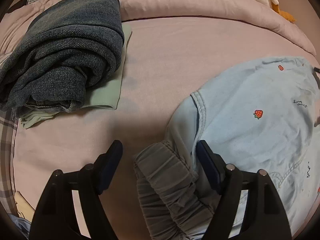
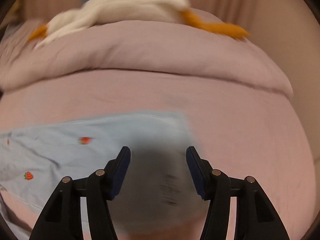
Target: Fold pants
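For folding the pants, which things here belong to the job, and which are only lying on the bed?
Belong to the job:
- light blue strawberry pants, with grey waistband
- left gripper, open
- right gripper, open
- bed sheet, the work surface

Only lying about:
- dark denim pile
- green folded cloth under the pile
- white and orange plush toy
- pink duvet

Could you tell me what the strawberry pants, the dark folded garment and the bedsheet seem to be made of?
Strawberry pants: light blue thin denim-like cotton, matte, with topstitched seams and a gathered elastic waistband.
Dark folded garment: thick, coarse-textured blue knit or heavy denim; uncertain which.
Bedsheet: smooth matte pink woven fabric, probably cotton.
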Demonstrator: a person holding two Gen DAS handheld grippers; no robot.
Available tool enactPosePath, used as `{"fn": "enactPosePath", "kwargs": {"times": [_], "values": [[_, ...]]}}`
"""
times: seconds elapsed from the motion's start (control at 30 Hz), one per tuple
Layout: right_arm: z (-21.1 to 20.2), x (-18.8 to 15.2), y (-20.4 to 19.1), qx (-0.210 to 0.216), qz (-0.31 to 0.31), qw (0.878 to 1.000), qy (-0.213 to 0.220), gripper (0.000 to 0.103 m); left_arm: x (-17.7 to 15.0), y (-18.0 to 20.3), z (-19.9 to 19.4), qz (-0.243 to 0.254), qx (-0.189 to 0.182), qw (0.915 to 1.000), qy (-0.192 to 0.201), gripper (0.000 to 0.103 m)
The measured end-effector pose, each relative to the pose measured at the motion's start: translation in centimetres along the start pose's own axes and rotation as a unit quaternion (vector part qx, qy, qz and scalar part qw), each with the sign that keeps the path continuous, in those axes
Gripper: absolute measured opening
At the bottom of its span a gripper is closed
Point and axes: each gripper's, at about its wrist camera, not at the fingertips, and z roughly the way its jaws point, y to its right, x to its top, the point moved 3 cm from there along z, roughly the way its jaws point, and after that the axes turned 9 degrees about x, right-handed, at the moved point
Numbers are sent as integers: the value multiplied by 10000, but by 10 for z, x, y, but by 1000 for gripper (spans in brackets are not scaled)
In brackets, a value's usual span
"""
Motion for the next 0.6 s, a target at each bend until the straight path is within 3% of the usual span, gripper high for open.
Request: {"fn": "enactPosePath", "kwargs": {"times": [0.13, 0.17, 0.27, 0.37, 0.43, 0.53, 0.57, 0.6], "values": [[20, -5, 31, 36, 351, 9987, -363, 57, 2, -1, 2, -66, 21, 10000, -24, 77], [33, -4, 30, 157, 378, 9980, -482, 51, 3, -1, 3, -78, 31, 10000, -33, 77], [40, 4, 9, 269, -229, 9983, -467, 2, 5, -1, 4, -82, 77, 9999, -65, 77], [42, 13, 2, -304, -707, 9960, -465, 1, 10, 1, 5, 1, 162, 9998, -77, 77], [49, 18, 13, -361, -390, 9973, -516, 1, 12, 5, 5, 68, 218, 9997, -88, 77], [57, 16, 18, -788, -451, 9945, -529, 2, 18, 9, 6, 188, 321, 9993, -103, 78], [60, 17, 19, -901, -505, 9930, -568, 4, 20, 9, 7, 230, 355, 9991, -96, 79], [60, 15, 18, -1083, -510, 9910, -596, 15, 21, 9, 8, 247, 389, 9989, -97, 81]]}}
